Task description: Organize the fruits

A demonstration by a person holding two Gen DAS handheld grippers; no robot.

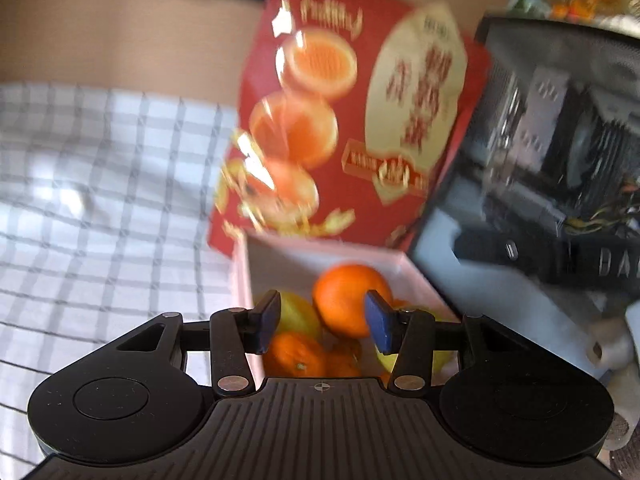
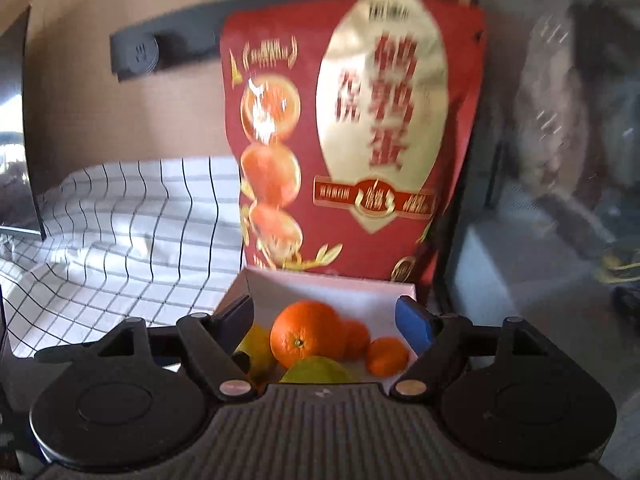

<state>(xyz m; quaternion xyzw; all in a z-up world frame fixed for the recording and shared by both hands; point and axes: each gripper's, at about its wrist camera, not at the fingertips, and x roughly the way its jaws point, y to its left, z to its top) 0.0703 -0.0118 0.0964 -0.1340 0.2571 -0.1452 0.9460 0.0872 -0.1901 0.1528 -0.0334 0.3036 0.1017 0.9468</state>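
Checked cloth fills frame left. I see the left gripper with fingers apart, empty, over the white box at lower centre; large orange inside. Right gripper likewise spread, empty, above the same fruit.

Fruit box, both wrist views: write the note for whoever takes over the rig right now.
Left hand-held gripper: open, empty, hovering over the white box, its fingers framing the big orange.
Right hand-held gripper: open, empty, hovering at the same box.
Fruit: the big orange, small oranges, a lemon and a yellow-green fruit lie loose in the box, in front of its upright red lid.
Done: nothing grasped; no fruit shows on the checked cloth.
Left: take the fruits out one at a time and sort them; the big orange looks like the easiest first pick.
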